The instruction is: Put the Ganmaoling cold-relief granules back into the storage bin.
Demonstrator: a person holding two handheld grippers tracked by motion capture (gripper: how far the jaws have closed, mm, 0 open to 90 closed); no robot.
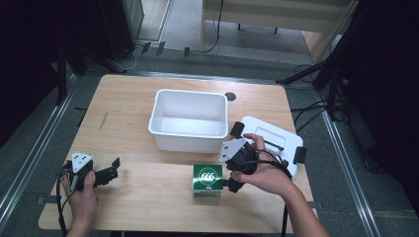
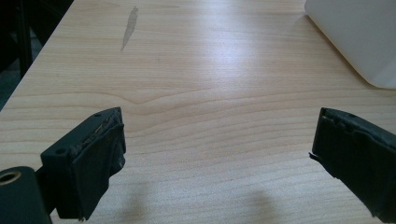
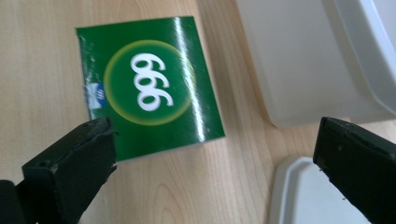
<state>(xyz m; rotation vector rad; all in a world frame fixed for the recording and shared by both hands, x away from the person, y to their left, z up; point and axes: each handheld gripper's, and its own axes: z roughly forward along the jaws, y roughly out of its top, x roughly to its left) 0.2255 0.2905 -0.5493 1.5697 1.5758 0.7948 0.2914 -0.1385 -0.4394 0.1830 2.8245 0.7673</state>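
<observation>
The green box point(image 1: 207, 179) lies flat near the front edge of the tabletop point(image 1: 143, 197), just in front of the white tub point(image 1: 188, 120). In the high view the right hand and claw cover the box's right edge; in the right gripper view one jaw overlaps its near corner, and the small blue mark beside the printed ring is too blurred to read. The top face is glossy green with white "999" digits inside a yellow-green ring. The right claw point(image 3: 215, 163) hovers over the box's right side, jaws spread wide and gripping nothing. A white lid point(image 1: 276, 140) lies right of the tub, partly hidden by the right hand point(image 1: 267, 173). The left claw point(image 2: 219, 158) rests far left, jaws wide apart over bare wood, held by the left hand point(image 1: 81, 195).
</observation>
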